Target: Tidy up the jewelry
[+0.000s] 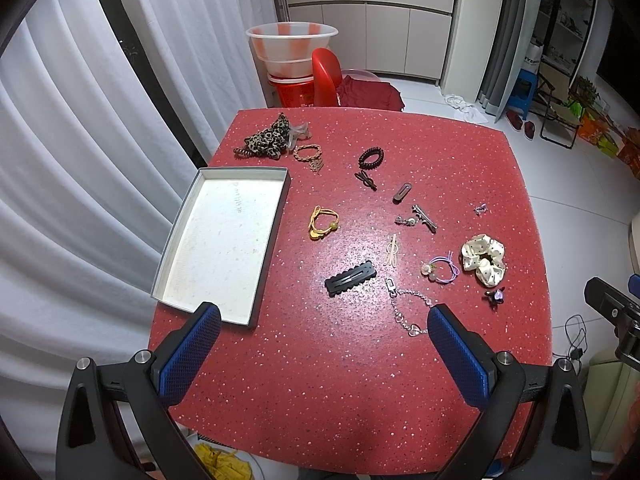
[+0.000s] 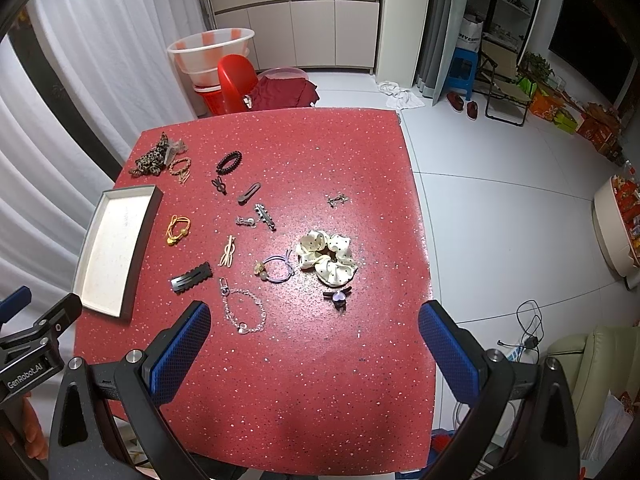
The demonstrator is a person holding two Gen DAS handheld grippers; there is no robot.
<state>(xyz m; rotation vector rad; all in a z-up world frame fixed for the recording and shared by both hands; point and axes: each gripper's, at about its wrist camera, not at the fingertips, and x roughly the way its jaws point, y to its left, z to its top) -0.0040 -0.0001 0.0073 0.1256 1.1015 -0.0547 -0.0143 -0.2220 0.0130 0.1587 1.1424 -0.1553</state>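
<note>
A shallow grey tray lies empty at the left of the red table. Scattered hair and jewelry items lie to its right: a black snap clip, a silver chain bracelet, a yellow hair tie, a purple hair tie, a cream dotted scrunchie and a black coil tie. My left gripper and right gripper hover open and empty over the near table edge.
A leopard scrunchie and a braided bracelet lie at the far left corner. A red chair and stacked basins stand behind the table. The floor drops off on the right.
</note>
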